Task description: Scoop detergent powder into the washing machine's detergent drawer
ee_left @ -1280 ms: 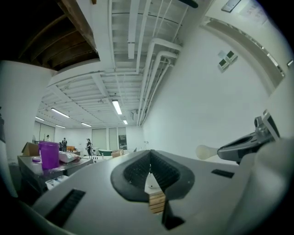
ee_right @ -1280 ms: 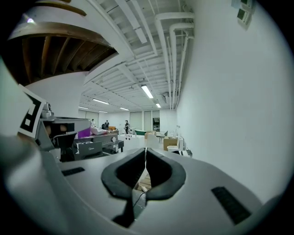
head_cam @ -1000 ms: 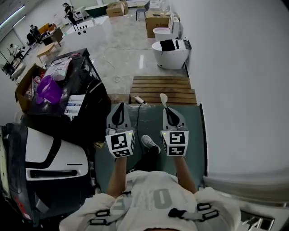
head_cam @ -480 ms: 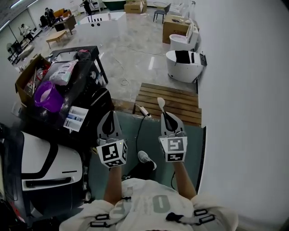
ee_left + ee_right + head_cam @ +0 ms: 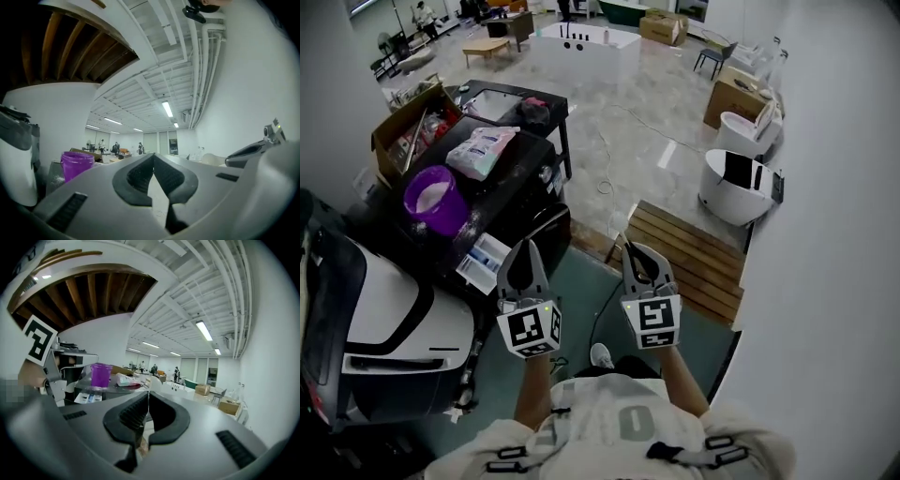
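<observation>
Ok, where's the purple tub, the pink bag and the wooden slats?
purple tub [image 5: 445, 220]: head view, on its side wall.
pink bag [image 5: 483, 150]: head view, on its middle.
wooden slats [image 5: 698, 262]: head view, on a middle board.

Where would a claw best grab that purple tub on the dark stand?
Probably the purple tub by its rim, coming from above, one jaw inside and one outside: it stands upright and open-topped, likely too wide to span.

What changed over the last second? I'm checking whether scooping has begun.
The person turned left: the left gripper and right gripper swung from the wooden platform toward the black table with the purple tub. Nothing was picked up or released: right stays shut on the spoon, left shut and empty.
</observation>
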